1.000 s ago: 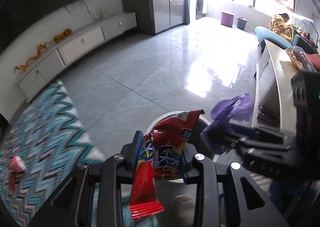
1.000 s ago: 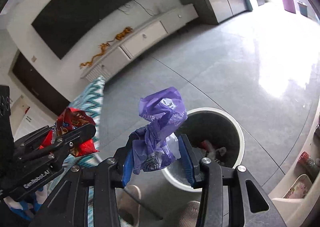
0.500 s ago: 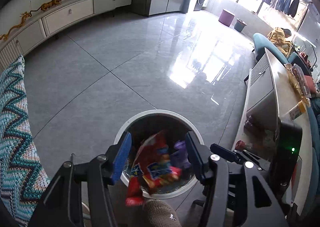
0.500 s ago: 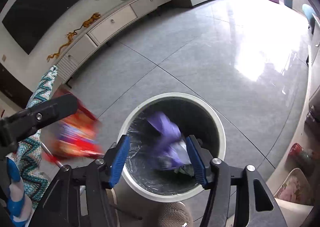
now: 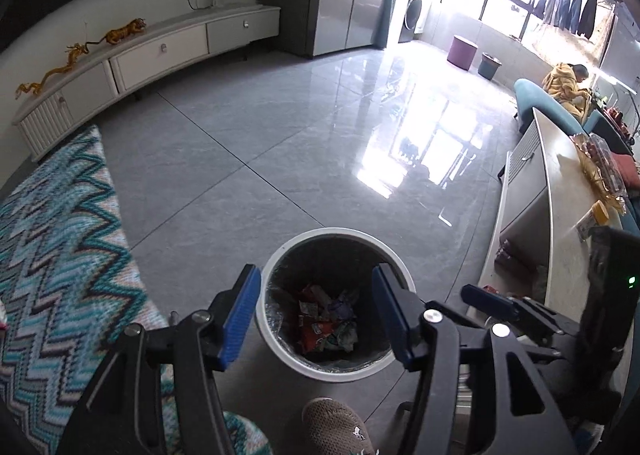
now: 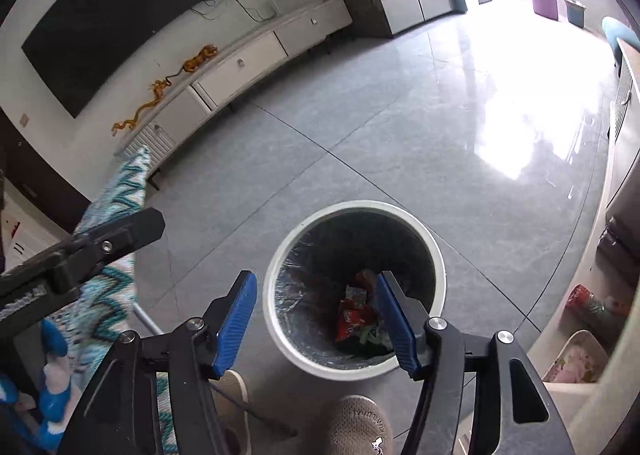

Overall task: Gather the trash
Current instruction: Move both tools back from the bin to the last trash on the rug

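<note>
A round white trash bin (image 5: pixel 280 255) with a plastic liner stands on the grey tile floor; it also shows in the right wrist view (image 6: pixel 436 255). Crumpled wrappers (image 5: pixel 326 317), red and purple among them, lie at its bottom, and they show in the right wrist view (image 6: pixel 354 317) too. My left gripper (image 5: pixel 316 311) is open and empty above the bin. My right gripper (image 6: pixel 316 311) is open and empty above the bin, beside the left one. The right gripper's finger (image 5: pixel 486 301) shows at the right of the left wrist view.
A teal zigzag rug (image 5: pixel 56 239) lies left of the bin. A long table (image 5: pixel 560 191) with items stands at the right. A white TV cabinet (image 5: pixel 160 51) runs along the far wall. The person's shoe (image 5: pixel 336 427) is just below the bin.
Both grippers moved over the bin and opened. The red snack wrapper dropped from the left one and the purple wrapper from the right one; both now lie inside the bin.
</note>
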